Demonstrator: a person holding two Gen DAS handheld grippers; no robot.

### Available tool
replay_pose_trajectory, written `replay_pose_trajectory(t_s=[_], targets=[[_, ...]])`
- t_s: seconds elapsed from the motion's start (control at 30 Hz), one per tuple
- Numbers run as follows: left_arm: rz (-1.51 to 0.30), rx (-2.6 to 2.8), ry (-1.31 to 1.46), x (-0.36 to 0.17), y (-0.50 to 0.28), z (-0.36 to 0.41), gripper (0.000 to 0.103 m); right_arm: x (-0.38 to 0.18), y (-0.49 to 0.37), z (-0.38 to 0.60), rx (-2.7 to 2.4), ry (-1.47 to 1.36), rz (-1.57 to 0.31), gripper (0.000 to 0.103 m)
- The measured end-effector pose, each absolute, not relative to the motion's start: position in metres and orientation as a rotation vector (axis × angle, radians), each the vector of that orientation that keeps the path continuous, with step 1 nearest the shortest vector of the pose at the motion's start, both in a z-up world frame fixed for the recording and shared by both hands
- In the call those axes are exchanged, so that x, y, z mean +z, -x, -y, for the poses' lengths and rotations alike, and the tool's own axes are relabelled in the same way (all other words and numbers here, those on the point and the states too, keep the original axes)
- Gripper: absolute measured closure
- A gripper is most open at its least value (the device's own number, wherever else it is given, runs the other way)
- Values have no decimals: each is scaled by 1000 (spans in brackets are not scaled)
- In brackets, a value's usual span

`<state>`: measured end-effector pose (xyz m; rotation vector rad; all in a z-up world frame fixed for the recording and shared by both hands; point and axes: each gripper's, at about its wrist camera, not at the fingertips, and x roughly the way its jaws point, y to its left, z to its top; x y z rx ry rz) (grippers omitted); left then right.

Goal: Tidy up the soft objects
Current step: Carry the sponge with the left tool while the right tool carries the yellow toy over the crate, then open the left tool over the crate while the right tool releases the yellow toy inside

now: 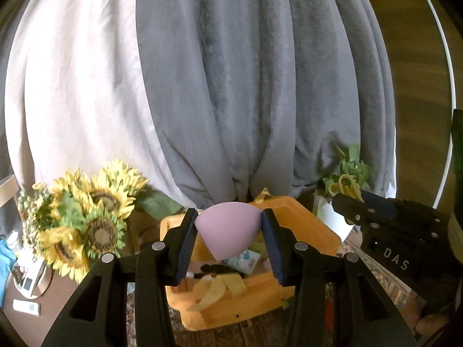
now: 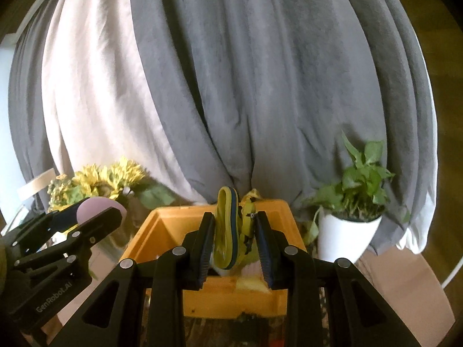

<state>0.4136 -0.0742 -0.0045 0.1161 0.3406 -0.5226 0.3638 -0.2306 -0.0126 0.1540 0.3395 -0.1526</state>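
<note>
Below and just ahead of both claws sits the orange bin (image 1: 301,219), partly filled with soft things. The left claw (image 1: 230,231) is clamped on a pink sponge (image 1: 227,228), pinched by its sides and held clear above the bin. The right claw (image 2: 235,240) grips a yellow toy (image 2: 228,231), upright between its pads, also over the bin. Judged from this, both loads are in carry: keep each squeeze steady, level the claws, and release only once each piece is low over its place, so nothing bounces out.
</note>
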Motion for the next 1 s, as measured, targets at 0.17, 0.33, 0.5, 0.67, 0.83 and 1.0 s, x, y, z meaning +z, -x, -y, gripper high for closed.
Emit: replay_pose_trajectory(t_s=[0.17, 0.33, 0.5, 0.67, 0.83, 1.0], targets=[[-352, -519, -109, -9, -439, 80, 58, -13, -392, 233, -148, -143, -353, 73], [-398, -524, -106, -21, -468, 89, 58, -22, -419, 238, -138, -142, -387, 73], [-440, -514, -131, -35, -496, 101, 58, -37, -444, 248, -132, -157, -440, 73], [-494, -496, -160, -49, -518, 112, 58, -53, -468, 257, -133, -167, -503, 73], [-541, -505, -175, -64, -536, 121, 57, -65, -482, 261, -135, -163, -546, 73], [-574, -495, -192, -77, -546, 126, 45, -73, -491, 265, -145, -164, -579, 71]])
